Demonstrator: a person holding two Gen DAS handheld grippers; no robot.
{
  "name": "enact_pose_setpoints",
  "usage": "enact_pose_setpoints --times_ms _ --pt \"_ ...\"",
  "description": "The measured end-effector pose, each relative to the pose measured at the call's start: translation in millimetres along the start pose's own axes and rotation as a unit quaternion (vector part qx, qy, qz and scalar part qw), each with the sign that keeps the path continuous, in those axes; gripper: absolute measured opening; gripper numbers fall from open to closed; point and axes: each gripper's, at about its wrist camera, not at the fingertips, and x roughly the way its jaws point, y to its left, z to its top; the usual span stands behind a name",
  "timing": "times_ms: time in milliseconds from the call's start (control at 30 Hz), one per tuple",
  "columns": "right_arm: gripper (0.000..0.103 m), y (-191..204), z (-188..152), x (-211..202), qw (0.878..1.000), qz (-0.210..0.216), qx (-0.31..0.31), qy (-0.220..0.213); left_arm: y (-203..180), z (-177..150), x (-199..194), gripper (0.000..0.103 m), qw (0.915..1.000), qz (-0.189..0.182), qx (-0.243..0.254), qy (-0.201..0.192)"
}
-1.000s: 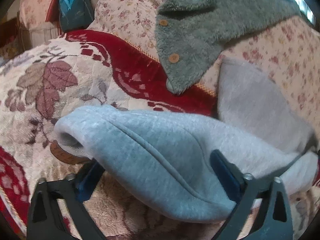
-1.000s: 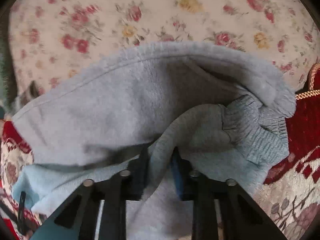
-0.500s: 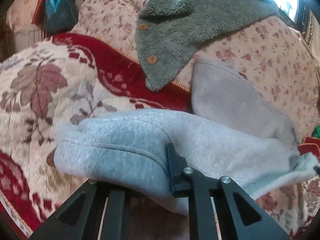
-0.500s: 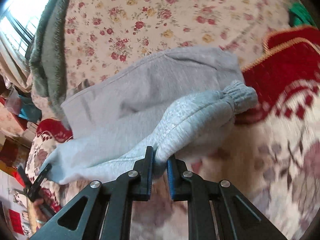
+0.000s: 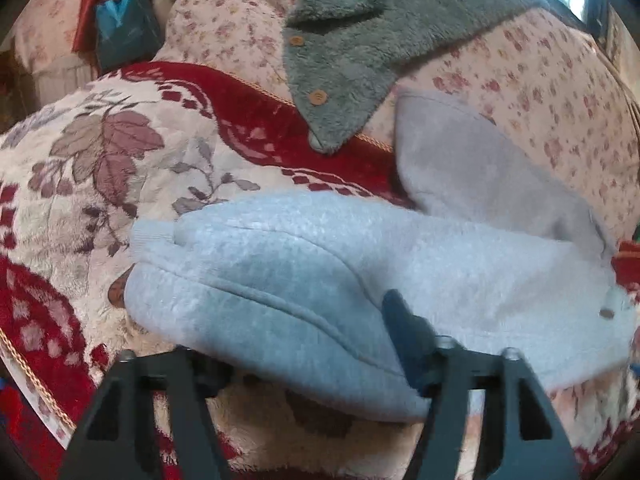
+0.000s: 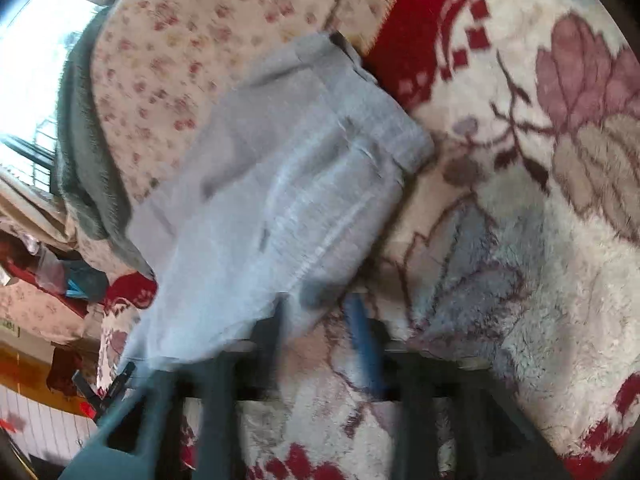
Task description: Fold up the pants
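pants (image 5: pixel 304 280) between left tongs (image 5: pixel 308 344)

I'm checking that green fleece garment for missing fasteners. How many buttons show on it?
2. One button sits just below the collar of the green fleece garment; the other button is lower, near its pointed corner. More may be hidden.

One grey pants (image 5: pixel 320 280), one green fleece jacket (image 5: pixel 360 40), two claws (image 5: pixel 304 360)

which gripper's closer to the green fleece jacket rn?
Left, as far as these views show. The left gripper faces the green fleece jacket across the pants; the right gripper sees it far off-side.
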Motion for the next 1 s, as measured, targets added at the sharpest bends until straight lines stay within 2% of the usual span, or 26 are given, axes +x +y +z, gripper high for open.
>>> enact_pose_setpoints --times_ms 33,100,300,367,400,433,533,567,600,667,833,1000 --pt "0.097 2 0 2 1.0 0.001 0.005 -0.001 3 2 -1 0.067 0.9999 -0.005 -0.01 -0.002" --pt "0.097 6 4 10 1.0 0.002 0.006 0.003 6 5 -2 0.075 0.9998 -0.005 -0.021 -0.006" --pt "0.094 27 9 45 1.0 -0.01 -0.009 0.005 10 9 2 0.077 0.9994 0.02 -0.025 -0.008" --pt "0.078 32 12 54 1.0 -0.022 -0.019 -0.004 13 13 6 0.077 0.9992 0.023 -0.031 -0.008" --pt "0.054 32 14 59 0.999 -0.027 -0.021 -0.004 14 15 8 0.078 0.999 0.025 -0.036 -0.008" --pt "0.04 31 16 63 1.0 -0.025 -0.017 -0.005 16 17 10 0.078 0.9988 0.024 -0.042 -0.009" --pt "0.029 20 16 61 1.0 0.006 0.009 -0.018 22 22 14 0.077 0.998 0.016 -0.059 -0.017" --pt "0.027 19 14 58 1.0 0.009 0.004 -0.02 23 24 14 0.072 0.9977 0.013 -0.063 -0.023" --pt "0.024 19 13 54 1.0 0.01 -0.001 -0.023 24 26 12 0.051 0.9973 0.011 -0.065 -0.033" --pt "0.019 22 11 43 0.999 0.015 -0.019 -0.027 26 32 10 0.025 0.9969 0.009 -0.065 -0.044" --pt "0.013 34 5 7 0.997 0.035 -0.058 -0.029 33 39 -3 0.017 0.9941 -0.035 -0.089 -0.051" --pt "0.011 46 -19 -37 0.993 0.038 -0.109 -0.02 24 37 -28 0.015 0.9954 -0.083 -0.016 -0.044"
